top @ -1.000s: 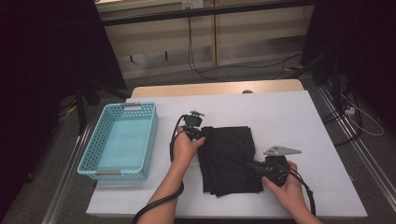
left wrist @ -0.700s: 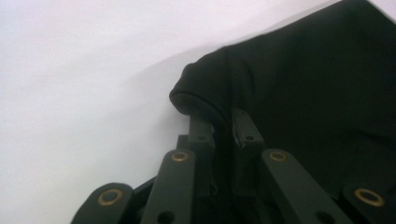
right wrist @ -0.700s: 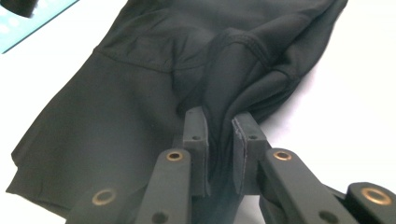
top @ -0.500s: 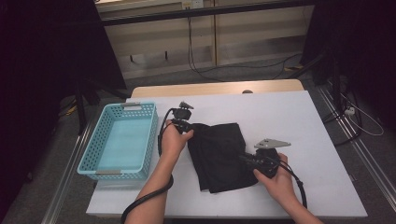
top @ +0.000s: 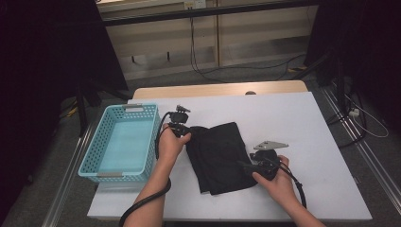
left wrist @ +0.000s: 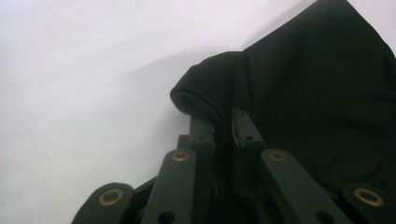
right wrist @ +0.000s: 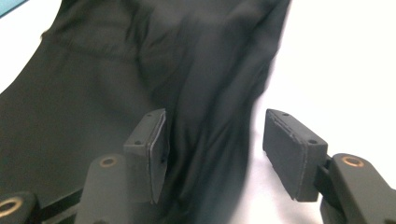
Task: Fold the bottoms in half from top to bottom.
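Pinching hard, your left gripper [left wrist: 219, 119] had its jaws closed on a rolled corner of the black cloth [left wrist: 308, 88], the fabric bulging over the pads. That looked to me like your anchor: one corner kept in a firm bite so the folded cloth could be steered rather than left to slump. From above, that gripper [top: 182, 128] sat at the cloth's far left corner, just right of the blue basket [top: 101, 146], with your left hand [top: 170, 144] wrapped round the handle, forearm reaching up from the near edge and the cable looping back along it.

Your right gripper [right wrist: 212, 154] was the loose one. Its jaws had just been opening, the pads stood well apart, and the cloth's right edge lay between them without either pad pressing on it. I judged that as a let-go on the near right side, so the anchored corner could do the work. In the high view this gripper [top: 253, 165] pointed left into the cloth's [top: 217, 156] right edge, your right hand [top: 276, 182] low behind it near the table's [top: 307, 123] front.

The cloth lay folded, dark and flat, in the middle of the white table, beside the basket but outside it.
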